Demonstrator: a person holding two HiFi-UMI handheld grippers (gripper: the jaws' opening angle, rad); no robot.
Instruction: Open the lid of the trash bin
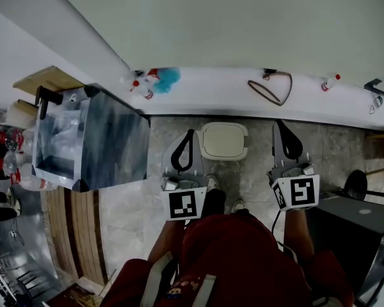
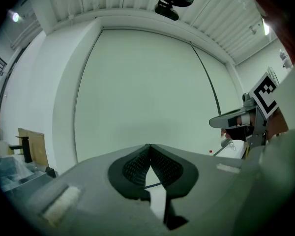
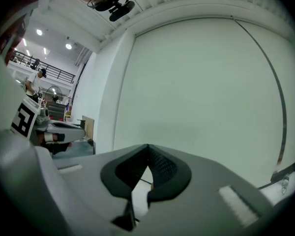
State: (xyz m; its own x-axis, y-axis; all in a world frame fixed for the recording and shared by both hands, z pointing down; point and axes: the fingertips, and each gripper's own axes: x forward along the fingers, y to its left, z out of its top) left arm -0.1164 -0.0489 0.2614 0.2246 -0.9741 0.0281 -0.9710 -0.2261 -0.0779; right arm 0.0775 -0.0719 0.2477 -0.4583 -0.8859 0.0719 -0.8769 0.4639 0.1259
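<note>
While the trash bin [image 1: 224,141] sits lidded, the left gripper [image 1: 191,133] and right gripper [image 1: 280,126] hover closed, empty.

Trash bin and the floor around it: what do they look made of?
Trash bin: likely moulded plastic, off-white, smooth and matte; the rounded corners and raised lid rim suggest it. Floor: probably stone or stone-look tile, with mottled grey-beige veining; the view is too dim to judge sheen.

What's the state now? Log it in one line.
stage: before contact | trash bin lid: closed, untouched | left gripper: shut, empty | right gripper: shut, empty
</note>
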